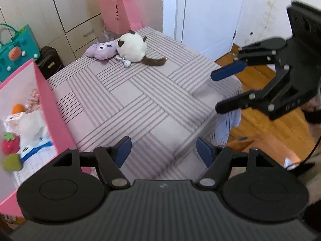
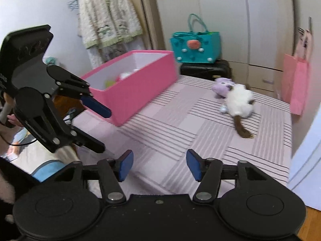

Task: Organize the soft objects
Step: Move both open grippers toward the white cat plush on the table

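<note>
A white plush cat with a brown tail [image 1: 132, 47] [image 2: 239, 100] lies at the far end of the striped pink table [image 1: 140, 100] [image 2: 180, 130], touching a purple plush [image 1: 102, 50] [image 2: 221, 86]. A pink box [image 1: 50, 108] [image 2: 136, 92] on the table's left side holds a strawberry plush [image 1: 10, 145], a green one [image 1: 12, 161] and other soft items. My left gripper [image 1: 163, 148] [image 2: 103, 130] is open over the near table with nothing between its fingers. My right gripper [image 2: 159, 162] [image 1: 218, 92] is also open and holds nothing, near the table's right edge.
A small white bell-like item [image 1: 126, 63] lies beside the cat. A pink paper bag [image 1: 120, 10], a teal bag [image 1: 18, 50] on a black suitcase [image 1: 50, 60] and cupboards stand behind the table. Wooden floor [image 1: 260, 124] lies to the right. A cardigan [image 2: 108, 16] hangs on the wall.
</note>
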A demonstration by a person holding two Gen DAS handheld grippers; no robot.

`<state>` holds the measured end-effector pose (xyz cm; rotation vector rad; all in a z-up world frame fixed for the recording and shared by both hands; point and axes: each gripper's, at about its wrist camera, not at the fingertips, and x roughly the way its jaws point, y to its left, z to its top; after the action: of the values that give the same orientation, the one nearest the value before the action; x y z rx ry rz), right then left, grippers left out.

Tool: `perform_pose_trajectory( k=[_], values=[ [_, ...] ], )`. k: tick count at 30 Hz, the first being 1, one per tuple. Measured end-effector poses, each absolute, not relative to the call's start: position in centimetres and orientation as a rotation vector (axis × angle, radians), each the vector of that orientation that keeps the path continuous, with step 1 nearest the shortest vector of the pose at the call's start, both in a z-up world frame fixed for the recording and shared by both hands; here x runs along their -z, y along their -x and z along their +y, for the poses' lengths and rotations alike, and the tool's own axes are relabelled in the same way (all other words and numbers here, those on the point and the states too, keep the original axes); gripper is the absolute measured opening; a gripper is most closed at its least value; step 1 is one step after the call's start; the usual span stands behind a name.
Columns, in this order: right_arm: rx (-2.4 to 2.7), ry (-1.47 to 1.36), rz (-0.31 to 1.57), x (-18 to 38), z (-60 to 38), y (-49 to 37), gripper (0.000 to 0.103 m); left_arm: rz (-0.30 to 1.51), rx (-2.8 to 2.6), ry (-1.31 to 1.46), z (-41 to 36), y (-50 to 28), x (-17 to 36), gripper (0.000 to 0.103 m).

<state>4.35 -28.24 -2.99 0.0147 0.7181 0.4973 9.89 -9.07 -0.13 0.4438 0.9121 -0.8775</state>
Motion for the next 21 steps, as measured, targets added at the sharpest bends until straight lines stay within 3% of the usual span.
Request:
perform_pose_trajectory(
  k=[21],
  values=[
    [-0.263, 0.038, 0.522, 9.1, -33.4, -12.6, 0.070, 0.735, 0.695, -0.106, -13.8, -20.5, 6.6, 0.079]
  ],
)
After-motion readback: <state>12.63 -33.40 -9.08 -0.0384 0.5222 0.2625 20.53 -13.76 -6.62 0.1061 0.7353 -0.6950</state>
